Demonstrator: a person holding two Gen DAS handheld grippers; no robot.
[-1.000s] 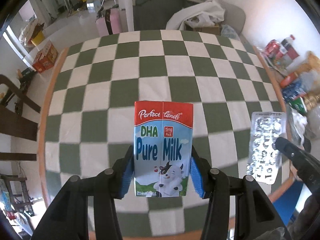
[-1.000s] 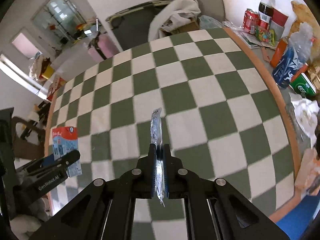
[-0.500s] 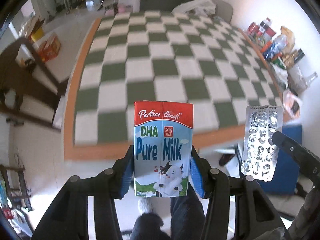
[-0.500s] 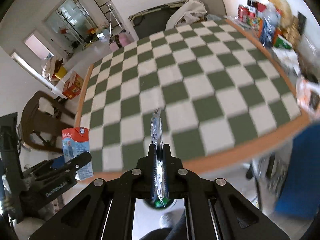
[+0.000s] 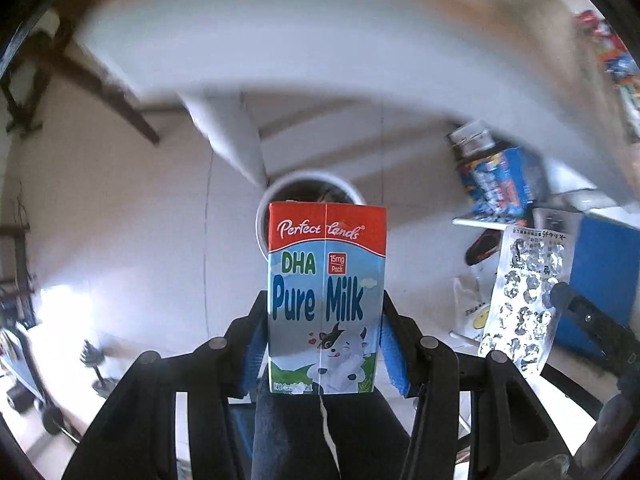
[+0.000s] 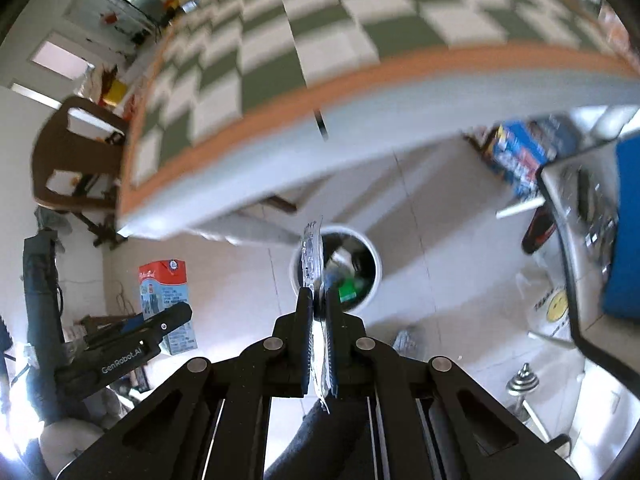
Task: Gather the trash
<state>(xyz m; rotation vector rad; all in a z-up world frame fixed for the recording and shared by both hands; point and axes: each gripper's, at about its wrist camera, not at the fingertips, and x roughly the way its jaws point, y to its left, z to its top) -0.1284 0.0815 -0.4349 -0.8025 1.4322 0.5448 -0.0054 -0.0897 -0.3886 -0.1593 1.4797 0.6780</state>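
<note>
My left gripper [image 5: 324, 344] is shut on a red and blue Pure Milk carton [image 5: 326, 296], held upright above the floor. The carton also shows in the right wrist view [image 6: 166, 300]. My right gripper [image 6: 318, 308] is shut on a silver blister pack [image 6: 312, 256], seen edge-on; its flat face shows in the left wrist view [image 5: 524, 300]. A white round trash bin [image 6: 374, 264] with rubbish inside stands on the floor just beyond both grippers; in the left wrist view its rim [image 5: 280, 188] peeks out behind the carton.
The checkered table [image 6: 320, 32] with its orange edge hangs overhead at the back. A wooden chair [image 6: 76, 152] stands at the left. A blue box [image 6: 520, 152], a blue cabinet [image 5: 600, 280], a plastic bag [image 6: 556, 308] and a dumbbell [image 6: 524, 380] lie at the right.
Both grippers have swung down from over the table edge towards the floor, still holding the carton and the blister pack. The trash bin has come into view below them.
</note>
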